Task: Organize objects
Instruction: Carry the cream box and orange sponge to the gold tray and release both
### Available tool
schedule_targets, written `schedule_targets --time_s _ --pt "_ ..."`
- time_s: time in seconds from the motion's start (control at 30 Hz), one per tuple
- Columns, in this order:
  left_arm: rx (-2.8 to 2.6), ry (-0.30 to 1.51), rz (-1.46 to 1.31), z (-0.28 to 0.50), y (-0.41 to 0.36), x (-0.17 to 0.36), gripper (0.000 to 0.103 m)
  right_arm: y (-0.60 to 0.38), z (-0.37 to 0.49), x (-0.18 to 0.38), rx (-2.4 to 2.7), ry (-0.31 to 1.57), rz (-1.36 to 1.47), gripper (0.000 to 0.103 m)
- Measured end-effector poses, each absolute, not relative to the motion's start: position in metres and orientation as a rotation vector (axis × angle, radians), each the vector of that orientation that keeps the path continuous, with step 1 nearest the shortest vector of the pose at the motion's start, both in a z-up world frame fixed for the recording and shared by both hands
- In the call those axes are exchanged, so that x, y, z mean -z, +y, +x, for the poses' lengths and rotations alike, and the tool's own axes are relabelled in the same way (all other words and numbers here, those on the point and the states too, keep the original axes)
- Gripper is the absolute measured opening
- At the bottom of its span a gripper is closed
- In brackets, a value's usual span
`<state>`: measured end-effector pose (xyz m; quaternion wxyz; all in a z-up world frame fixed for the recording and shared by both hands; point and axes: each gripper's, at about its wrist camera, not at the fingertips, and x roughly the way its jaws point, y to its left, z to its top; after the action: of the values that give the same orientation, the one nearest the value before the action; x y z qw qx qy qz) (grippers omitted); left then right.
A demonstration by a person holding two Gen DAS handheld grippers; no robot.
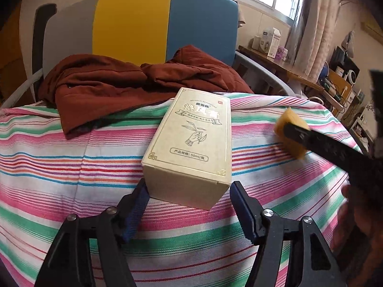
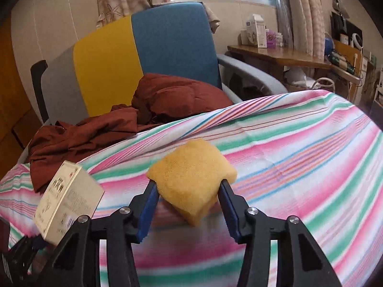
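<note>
Right gripper (image 2: 189, 189) clamped on soft yellow sponge (image 2: 191, 179), mid-carry over striped cloth (image 2: 299, 155); left gripper (image 1: 189, 191) parted around cream cardboard box (image 1: 191, 138), unpressed; next, probably setting sponge beside it

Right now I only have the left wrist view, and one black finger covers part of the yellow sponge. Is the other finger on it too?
Observer: Yes. In the right wrist view the sponge sits between both fingers of the right gripper, and its near end is pinched in where the blue pads press it.
Operator: And the cream box, does its long side carry anything? I only see the top and one end.
Observer: From the right wrist view, the box shows a side face with lines of small print. The print is too blurred to read.
</note>
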<state>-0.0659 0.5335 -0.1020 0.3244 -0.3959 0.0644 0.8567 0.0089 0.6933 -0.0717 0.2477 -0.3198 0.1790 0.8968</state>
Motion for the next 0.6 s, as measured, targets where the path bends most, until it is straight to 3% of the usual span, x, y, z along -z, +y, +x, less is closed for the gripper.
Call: schedule_targets --time_s 0.13,0.23,0.37,0.6 --pt "-2.241 0.134 -1.043 -0.068 0.529 0.1 0.065 0.661 0.039 0.06 -2.457 0.407 -0.836 0.05" --pt "-2.249 0.094 -1.051 -0.072 0.524 0.099 0.055 0.642 0.065 0.059 -2.437 0.446 -0.82 0.05" --pt "-2.218 0.011 -1.051 -0.075 0.514 0.097 0.055 0.622 0.094 0.06 -2.408 0.515 -0.789 0.05" --pt "-2.233 -0.054 -1.031 -0.063 0.485 0.089 0.054 0.607 0.093 0.061 -2.39 0.417 -0.776 0.05"
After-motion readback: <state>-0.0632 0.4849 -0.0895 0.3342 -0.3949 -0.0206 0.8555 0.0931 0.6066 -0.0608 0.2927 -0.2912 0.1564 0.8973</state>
